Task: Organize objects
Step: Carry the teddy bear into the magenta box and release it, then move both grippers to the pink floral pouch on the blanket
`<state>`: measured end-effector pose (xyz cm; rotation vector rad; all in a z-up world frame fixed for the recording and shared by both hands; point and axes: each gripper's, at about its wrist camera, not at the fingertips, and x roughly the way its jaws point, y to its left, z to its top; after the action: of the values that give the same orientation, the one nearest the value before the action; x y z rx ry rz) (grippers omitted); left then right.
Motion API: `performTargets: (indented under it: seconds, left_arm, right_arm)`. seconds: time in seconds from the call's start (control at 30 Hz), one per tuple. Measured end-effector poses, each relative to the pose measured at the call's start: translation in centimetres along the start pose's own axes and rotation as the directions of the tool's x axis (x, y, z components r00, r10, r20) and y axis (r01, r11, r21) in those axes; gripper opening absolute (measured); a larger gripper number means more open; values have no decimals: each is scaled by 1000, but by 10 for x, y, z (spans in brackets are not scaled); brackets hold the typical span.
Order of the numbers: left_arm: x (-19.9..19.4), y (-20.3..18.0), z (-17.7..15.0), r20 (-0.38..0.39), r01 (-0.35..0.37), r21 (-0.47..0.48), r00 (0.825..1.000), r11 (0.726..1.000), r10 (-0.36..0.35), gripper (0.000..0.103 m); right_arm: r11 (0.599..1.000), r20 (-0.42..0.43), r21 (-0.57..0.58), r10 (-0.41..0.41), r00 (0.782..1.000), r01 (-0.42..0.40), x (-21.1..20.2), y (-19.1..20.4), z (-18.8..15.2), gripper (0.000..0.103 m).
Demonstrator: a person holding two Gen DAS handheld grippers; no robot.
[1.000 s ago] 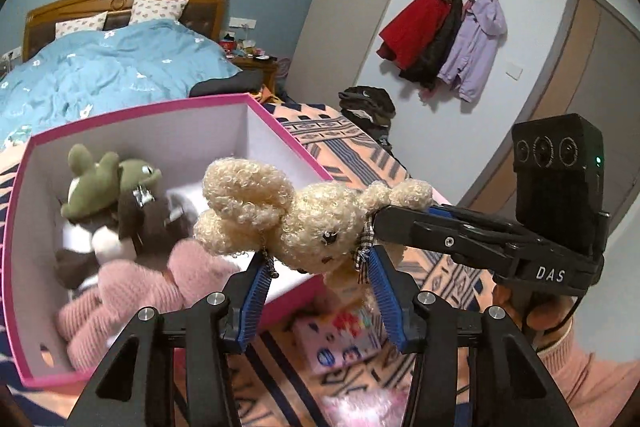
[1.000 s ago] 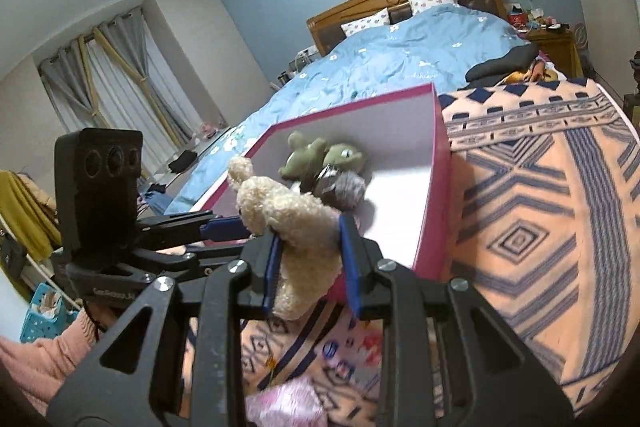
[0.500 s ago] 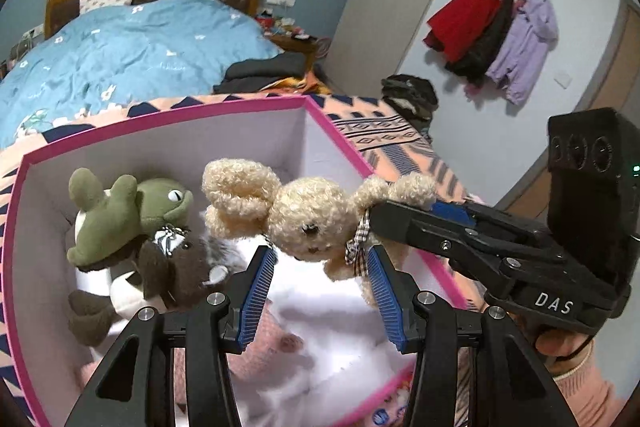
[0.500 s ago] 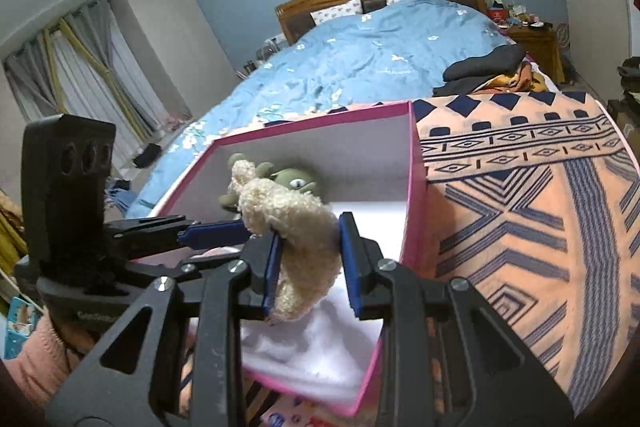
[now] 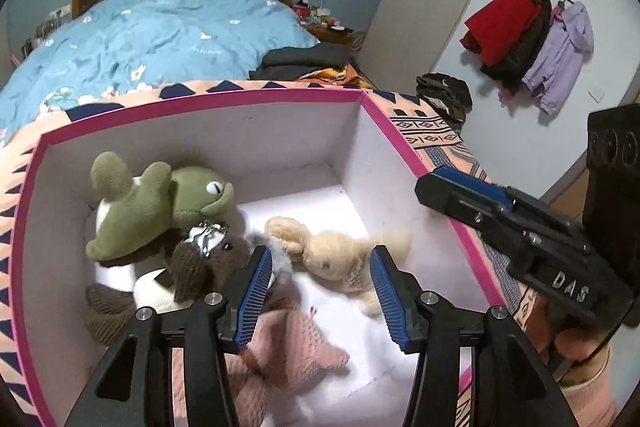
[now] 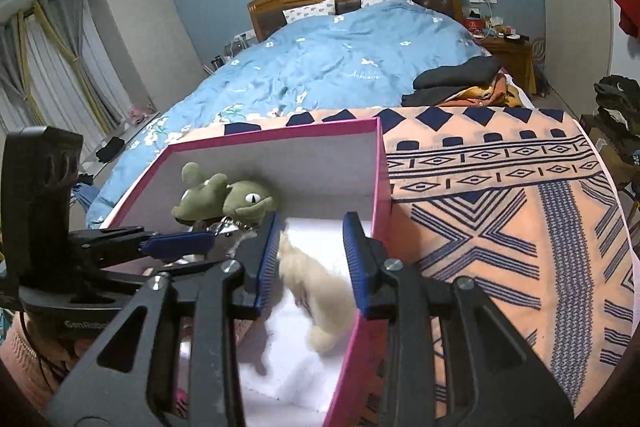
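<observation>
Left wrist view: the left tongs [image 5: 318, 285] have just been opening and hold nothing; the cream plush bunny [image 5: 340, 259], blurred, lies apart from the pads on the white floor of the pink-rimmed box [image 5: 200, 99], beside a green plush [image 5: 160, 203], a brown plush [image 5: 200, 263] and a pink knit toy [image 5: 288, 351].

Right wrist view: the right tongs [image 6: 310, 259] have likewise just been opening, empty, over the box's right corner, the bunny loose below. The box rests on a patterned blanket [image 6: 500, 227].

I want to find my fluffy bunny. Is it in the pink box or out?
In. The cream bunny lies on the white floor inside the pink box, beside the green toy.
</observation>
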<state>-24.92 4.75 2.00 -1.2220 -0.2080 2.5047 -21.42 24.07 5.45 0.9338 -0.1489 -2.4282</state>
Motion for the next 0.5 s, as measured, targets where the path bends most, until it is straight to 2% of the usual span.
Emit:
performTargets:
  seconds: [0.13,0.3,0.37,0.43,0.5]
  left_arm:
    - [-24,-6,-19,63,18,45,998,999,-21,67]
    - [-63,-18,-48,133,39,121,990,992,-55,67]
    - [-77,-24,-61,152,55,151,985,987,-78,70]
    - [-89,-31,-76,163,47,187,983,981,-79,74]
    - [-97,-38,-93,158,62,225,982,972,-100,76]
  right_arm:
    - [999,9,-8,34,999,-34,-17,1,-10,38]
    - [991,23,-71,113,993,-111,-53,16,-28,39]
    - [982,30,-120,147,989,-143,-73,25,-39,42]
    - [973,24,-161,169,985,-163,-86,34,-51,50]
    - [962,-4,-197,192,981,-189,-97,41,-68,51]
